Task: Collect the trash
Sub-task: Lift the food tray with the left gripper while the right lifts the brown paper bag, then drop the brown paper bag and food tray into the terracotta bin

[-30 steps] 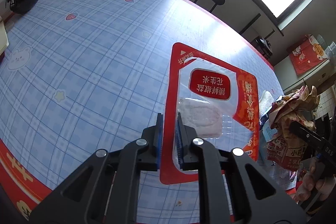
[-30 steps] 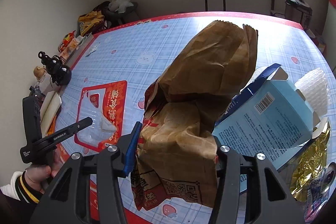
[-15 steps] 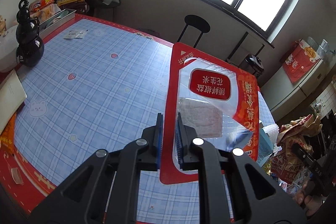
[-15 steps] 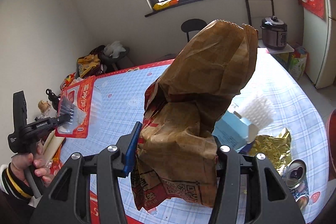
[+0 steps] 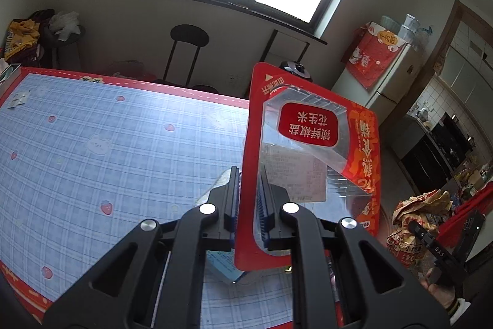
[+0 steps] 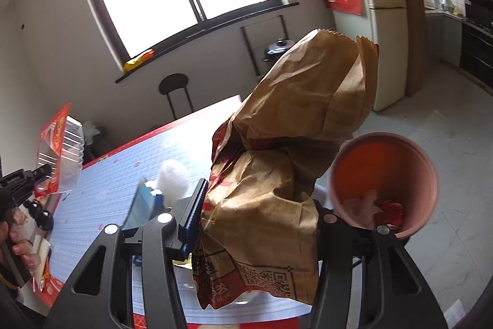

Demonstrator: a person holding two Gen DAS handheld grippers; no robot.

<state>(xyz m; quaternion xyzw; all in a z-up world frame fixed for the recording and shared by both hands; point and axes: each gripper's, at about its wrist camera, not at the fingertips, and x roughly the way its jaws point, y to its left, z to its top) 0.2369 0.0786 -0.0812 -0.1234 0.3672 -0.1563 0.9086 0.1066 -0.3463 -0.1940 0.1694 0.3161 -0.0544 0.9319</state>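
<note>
The left hand-held gripper [image 5: 249, 199], jaws nearly closed, pinches a flat red-bordered clear plastic snack tray [image 5: 311, 150] printed with Chinese characters, raised above the blue plaid tabletop [image 5: 92, 150]. The right hand-held gripper [image 6: 258, 218], jaws half open, clamps a crumpled brown paper bag [image 6: 292, 150] bearing a QR code, beside a round orange-pink plastic bin [image 6: 409, 156] on pale floor tiles.

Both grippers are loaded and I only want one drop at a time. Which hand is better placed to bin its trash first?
Right. The right gripper holds the brown paper bag beside the open orange bin; the left gripper holds its red wrapper over the table.
</note>
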